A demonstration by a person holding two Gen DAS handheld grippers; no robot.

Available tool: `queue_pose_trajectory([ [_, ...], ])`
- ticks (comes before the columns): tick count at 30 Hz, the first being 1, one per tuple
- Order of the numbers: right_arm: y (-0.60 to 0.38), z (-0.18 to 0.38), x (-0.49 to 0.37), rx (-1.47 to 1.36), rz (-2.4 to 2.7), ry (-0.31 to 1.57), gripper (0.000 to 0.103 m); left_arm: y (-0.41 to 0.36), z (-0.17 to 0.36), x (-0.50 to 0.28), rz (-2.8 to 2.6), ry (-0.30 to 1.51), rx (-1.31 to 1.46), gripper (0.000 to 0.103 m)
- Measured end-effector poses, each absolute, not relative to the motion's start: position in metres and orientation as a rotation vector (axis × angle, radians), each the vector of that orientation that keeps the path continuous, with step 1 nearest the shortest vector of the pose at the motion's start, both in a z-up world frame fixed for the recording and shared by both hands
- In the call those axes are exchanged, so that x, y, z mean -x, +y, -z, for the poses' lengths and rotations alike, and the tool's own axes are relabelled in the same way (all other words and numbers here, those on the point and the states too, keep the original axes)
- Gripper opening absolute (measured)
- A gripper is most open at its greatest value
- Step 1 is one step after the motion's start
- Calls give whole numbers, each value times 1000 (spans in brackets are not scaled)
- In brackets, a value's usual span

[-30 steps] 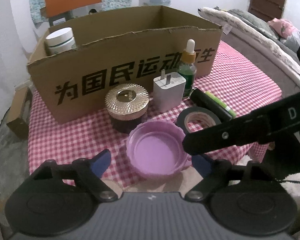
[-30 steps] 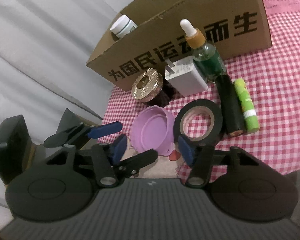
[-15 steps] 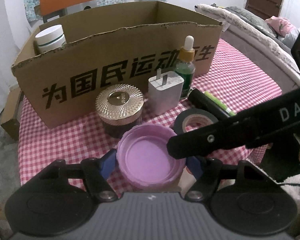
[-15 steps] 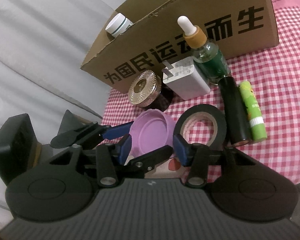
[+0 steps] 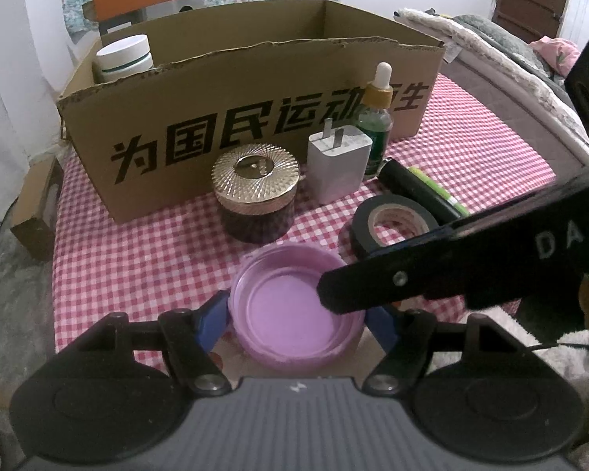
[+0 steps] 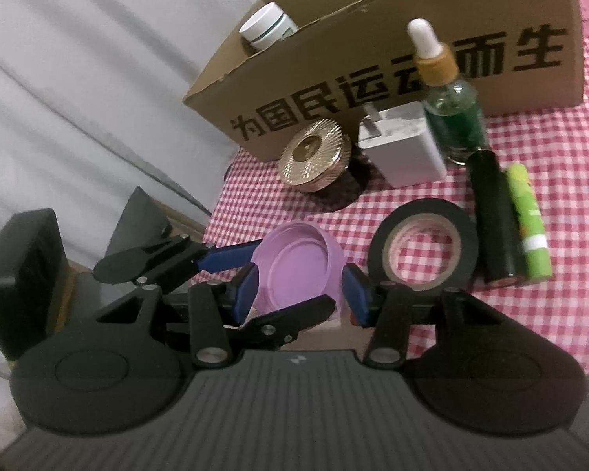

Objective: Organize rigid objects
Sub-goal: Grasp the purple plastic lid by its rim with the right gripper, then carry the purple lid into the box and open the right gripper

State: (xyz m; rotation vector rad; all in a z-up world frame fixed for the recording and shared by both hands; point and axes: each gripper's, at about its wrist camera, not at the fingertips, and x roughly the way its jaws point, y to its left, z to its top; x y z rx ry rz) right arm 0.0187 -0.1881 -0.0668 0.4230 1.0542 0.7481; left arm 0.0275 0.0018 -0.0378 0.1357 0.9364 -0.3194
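Observation:
My left gripper (image 5: 296, 310) is shut on a purple plastic lid (image 5: 286, 306), a blue pad pressing each side of its rim at the near table edge. My right gripper (image 6: 302, 278) reaches in from the right with its jaws partly apart and the lid (image 6: 294, 263) showing between its pads. In the left wrist view one of its fingers (image 5: 412, 274) lies across the lid's right side; I cannot tell whether it touches. The left gripper's fingers (image 6: 231, 253) show in the right wrist view.
A cardboard box (image 5: 255, 78) stands at the back with a white jar (image 5: 125, 57) in it. In front stand a gold-lidded jar (image 5: 255, 172), a white charger (image 5: 339, 165) and a green dropper bottle (image 5: 377, 117). A black tape roll (image 5: 392, 223), black tube (image 5: 416, 192) and green tube (image 6: 528, 227) lie at the right.
The left gripper's pads, wide apart a second ago, have come together on the purple lid. The right gripper's finger has slid further left over the lid.

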Motion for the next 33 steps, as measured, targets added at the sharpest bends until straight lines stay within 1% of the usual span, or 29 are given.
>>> queue_pose_trajectory([
  [12, -169, 76, -17, -345, -720, 1075, 43, -1, 38, -22, 311, 908, -156, 75],
  [20, -167, 67, -10, -344, -746, 1054, 43, 1, 27, -12, 284, 877, -154, 75],
  [26, -167, 44, -9, -341, -787, 1002, 43, 2, 0, -4, 245, 813, -180, 75],
  [33, -172, -7, -30, -332, -846, 862, 44, -1, -52, -20, 197, 676, -244, 75],
])
